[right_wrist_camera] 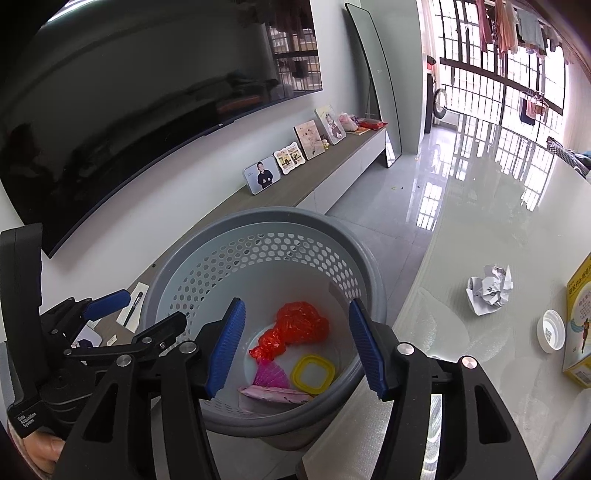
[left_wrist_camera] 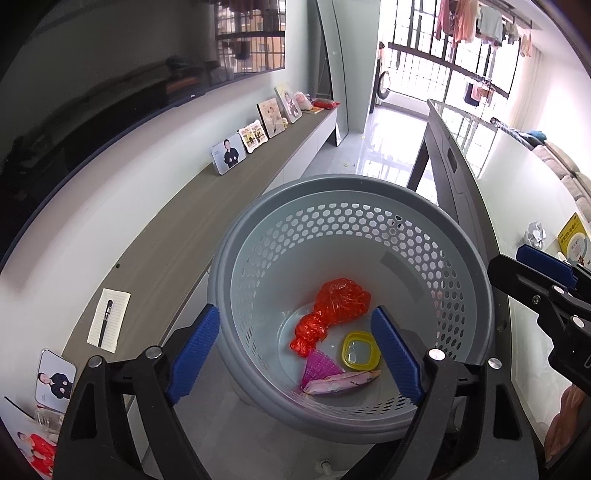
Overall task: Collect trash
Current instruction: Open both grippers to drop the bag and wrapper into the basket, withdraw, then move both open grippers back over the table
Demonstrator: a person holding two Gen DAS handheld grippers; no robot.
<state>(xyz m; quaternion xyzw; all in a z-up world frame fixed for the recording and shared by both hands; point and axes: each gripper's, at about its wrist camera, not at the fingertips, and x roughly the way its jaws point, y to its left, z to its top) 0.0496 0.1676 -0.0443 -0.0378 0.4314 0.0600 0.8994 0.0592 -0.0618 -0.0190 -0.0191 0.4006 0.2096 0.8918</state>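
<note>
Both grippers, left (left_wrist_camera: pixel 295 354) and right (right_wrist_camera: pixel 295 343), hover over the bin (right_wrist_camera: pixel 207 254), jaws spread and empty. Below the jaws lie a red bag (right_wrist_camera: pixel 295 326), yellow lid (right_wrist_camera: pixel 312 373) and wrappers. A paper ball (right_wrist_camera: pixel 489 290) sits on the tabletop (right_wrist_camera: pixel 480 229), right of the right jaws. Likely risk: a light crumple could slip from a shallow pinch, or a swinging arm clips the rim.

A home living room: wall television (right_wrist_camera: pixel 129 110), framed family photos (right_wrist_camera: pixel 262 176), laundry (right_wrist_camera: pixel 517 22) drying outside.
</note>
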